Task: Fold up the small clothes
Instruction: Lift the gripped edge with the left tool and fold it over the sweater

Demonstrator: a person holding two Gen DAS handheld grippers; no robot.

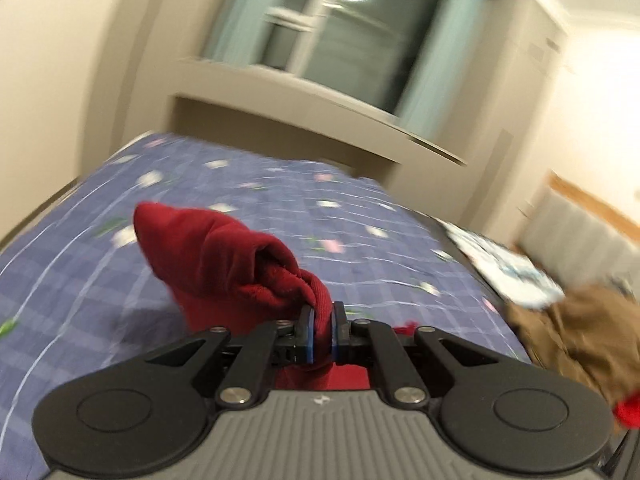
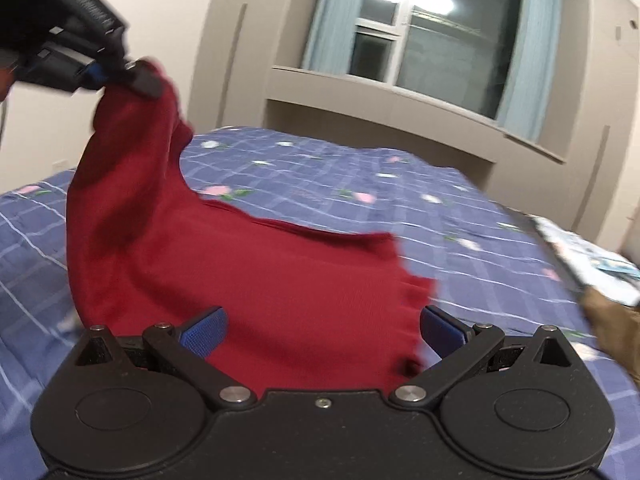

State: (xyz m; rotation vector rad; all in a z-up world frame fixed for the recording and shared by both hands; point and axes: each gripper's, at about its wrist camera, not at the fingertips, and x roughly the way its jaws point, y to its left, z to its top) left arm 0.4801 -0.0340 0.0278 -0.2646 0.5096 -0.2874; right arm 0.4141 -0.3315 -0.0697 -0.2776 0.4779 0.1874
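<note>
Pinching red garment (image 1: 224, 256), left claw (image 1: 322, 330) clenched; right claw (image 2: 322, 332) released; no legible writing.

Blue checked floral bedspread (image 2: 320, 168); curtained window (image 2: 432, 32); brown cloth (image 1: 580, 328) at right.

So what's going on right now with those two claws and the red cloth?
Left claw shut on red garment, lifting one end off the bed. Right claw open, cloth between its pads, not gripped. Nothing in the way.
</note>
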